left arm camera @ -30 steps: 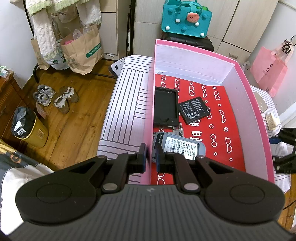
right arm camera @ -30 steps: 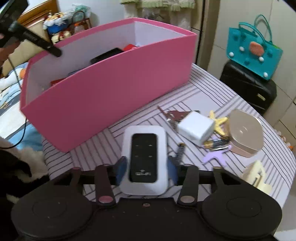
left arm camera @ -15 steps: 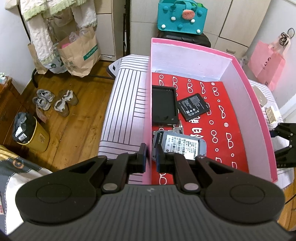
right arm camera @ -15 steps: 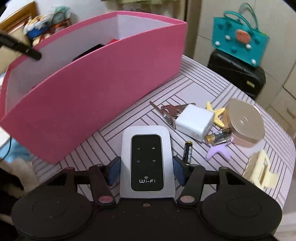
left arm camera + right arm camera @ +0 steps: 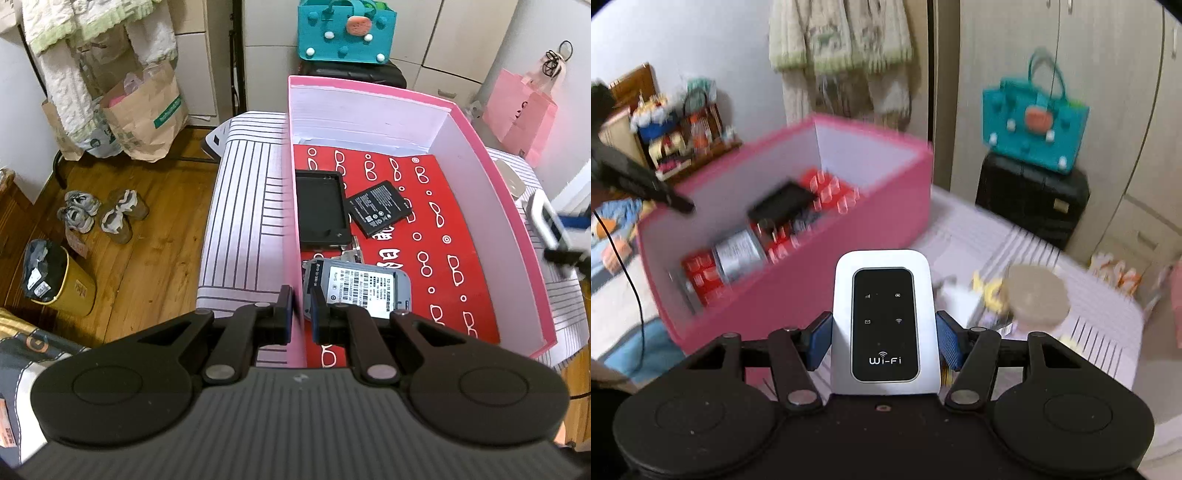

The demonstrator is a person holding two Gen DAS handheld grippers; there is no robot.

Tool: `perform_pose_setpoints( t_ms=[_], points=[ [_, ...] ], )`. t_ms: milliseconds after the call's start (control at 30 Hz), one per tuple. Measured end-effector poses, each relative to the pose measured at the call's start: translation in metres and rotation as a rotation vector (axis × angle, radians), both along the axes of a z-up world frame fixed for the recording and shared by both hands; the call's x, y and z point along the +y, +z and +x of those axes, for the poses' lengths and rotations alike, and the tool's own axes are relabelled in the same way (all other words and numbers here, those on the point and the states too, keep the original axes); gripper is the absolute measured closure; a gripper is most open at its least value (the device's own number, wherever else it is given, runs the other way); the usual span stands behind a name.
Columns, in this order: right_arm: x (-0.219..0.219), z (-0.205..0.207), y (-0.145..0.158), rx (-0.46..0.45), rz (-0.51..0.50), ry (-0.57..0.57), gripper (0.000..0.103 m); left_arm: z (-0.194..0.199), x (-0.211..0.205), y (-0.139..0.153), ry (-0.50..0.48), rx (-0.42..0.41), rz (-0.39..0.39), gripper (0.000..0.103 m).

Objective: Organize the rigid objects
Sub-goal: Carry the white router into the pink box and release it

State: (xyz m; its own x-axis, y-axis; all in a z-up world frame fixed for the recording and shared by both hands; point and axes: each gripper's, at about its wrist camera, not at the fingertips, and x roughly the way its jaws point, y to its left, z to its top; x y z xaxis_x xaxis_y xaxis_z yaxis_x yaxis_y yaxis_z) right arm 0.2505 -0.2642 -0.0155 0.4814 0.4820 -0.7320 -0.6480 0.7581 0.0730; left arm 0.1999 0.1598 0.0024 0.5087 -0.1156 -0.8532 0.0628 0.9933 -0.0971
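Note:
A pink box (image 5: 369, 107) with a red patterned floor stands on the striped table. In it lie a black tray (image 5: 321, 210), a black battery (image 5: 380, 208) and a grey labelled device (image 5: 358, 288). My left gripper (image 5: 300, 319) is shut on the box's near left wall. My right gripper (image 5: 884, 341) is shut on a white Wi-Fi router (image 5: 884, 317), held in the air to the right of the box (image 5: 849, 229). In the left wrist view that router (image 5: 543, 221) shows at the right edge, outside the box.
On the striped table (image 5: 1089, 314) right of the box lie a round gold case (image 5: 1036, 295), a white charger (image 5: 955, 299) and small yellow bits, all blurred. A teal bag (image 5: 1034, 122) sits on a black suitcase behind. Shoes (image 5: 99, 214) and a yellow bin (image 5: 62, 284) are on the floor left.
My right gripper has lifted the router off the table and tipped upward, so the box's inside now shows. The left gripper keeps its grip on the wall, barely rolled.

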Motion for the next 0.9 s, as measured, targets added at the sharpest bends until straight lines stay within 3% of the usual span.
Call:
perform_pose_setpoints(
  t_ms=[167, 300, 567, 733, 900],
  points=[
    [0.03, 0.001, 0.037, -0.074, 0.025, 0.097, 0.039, 0.001, 0.001, 0.0, -0.015, -0.001, -0.006, 0.094],
    [0.077, 0.009, 0.047, -0.082, -0.036, 0.231, 0.039, 0.001, 0.002, -0.001, -0.028, -0.006, -0.01, 0.094],
    [0.168, 0.04, 0.008, 0.026, -0.354, 0.509, 0.039, -0.002, 0.008, -0.003, -0.048, -0.02, -0.037, 0.094],
    [0.189, 0.053, -0.017, 0.103, -0.492, 0.599, 0.039, -0.001, 0.012, -0.003, -0.063, -0.02, -0.063, 0.093],
    [0.198, 0.063, -0.033, 0.19, -0.567, 0.675, 0.039, -0.001, 0.016, -0.003, -0.079, -0.022, -0.077, 0.093]
  ],
)
